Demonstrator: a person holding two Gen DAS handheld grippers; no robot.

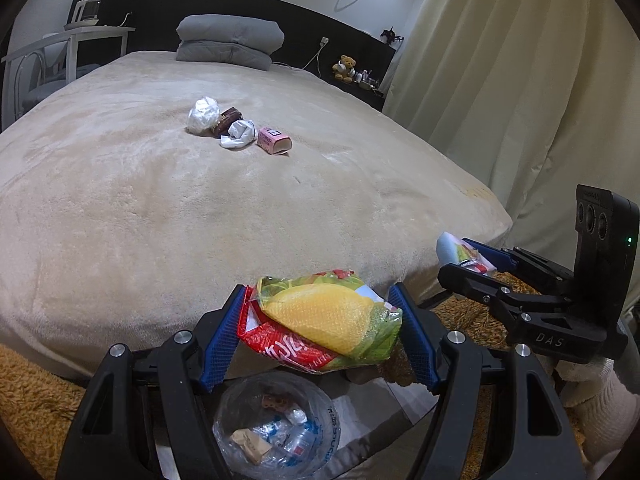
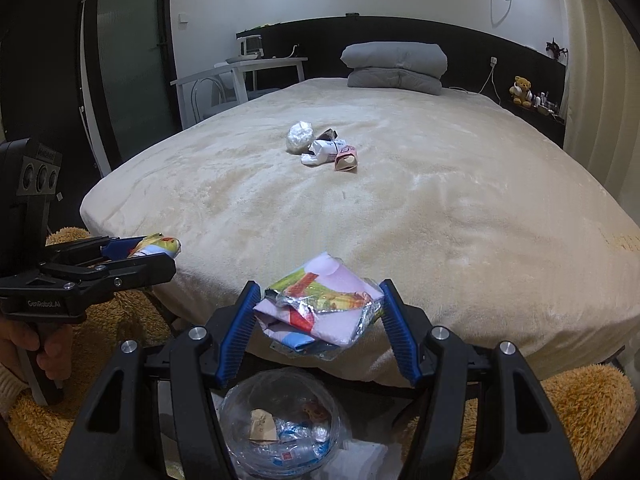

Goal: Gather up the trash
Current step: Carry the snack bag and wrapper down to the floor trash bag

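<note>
My left gripper (image 1: 320, 332) is shut on a yellow, green and red snack bag (image 1: 324, 326), squeezed between its blue pads. It also shows at the left of the right wrist view (image 2: 152, 250). My right gripper (image 2: 318, 320) is shut on a crumpled pink and silver wrapper (image 2: 320, 308), seen again at the right of the left wrist view (image 1: 464, 256). Both hang past the foot of the bed, above a clear plastic bin bag (image 1: 276, 428) (image 2: 284, 428) that holds several scraps. Further up the bed lies a small heap of trash (image 1: 236, 126) (image 2: 322, 146): a white plastic bag, crumpled paper, a pink carton.
The beige bed (image 1: 160, 200) (image 2: 440, 208) fills the middle, with folded grey bedding (image 1: 230, 40) at its head. An orange shaggy rug (image 2: 580, 408) covers the floor around the bag. A curtain (image 1: 520, 80) hangs on the right, a white table (image 2: 240, 72) on the left. A hand (image 2: 24, 344) holds the left gripper's handle.
</note>
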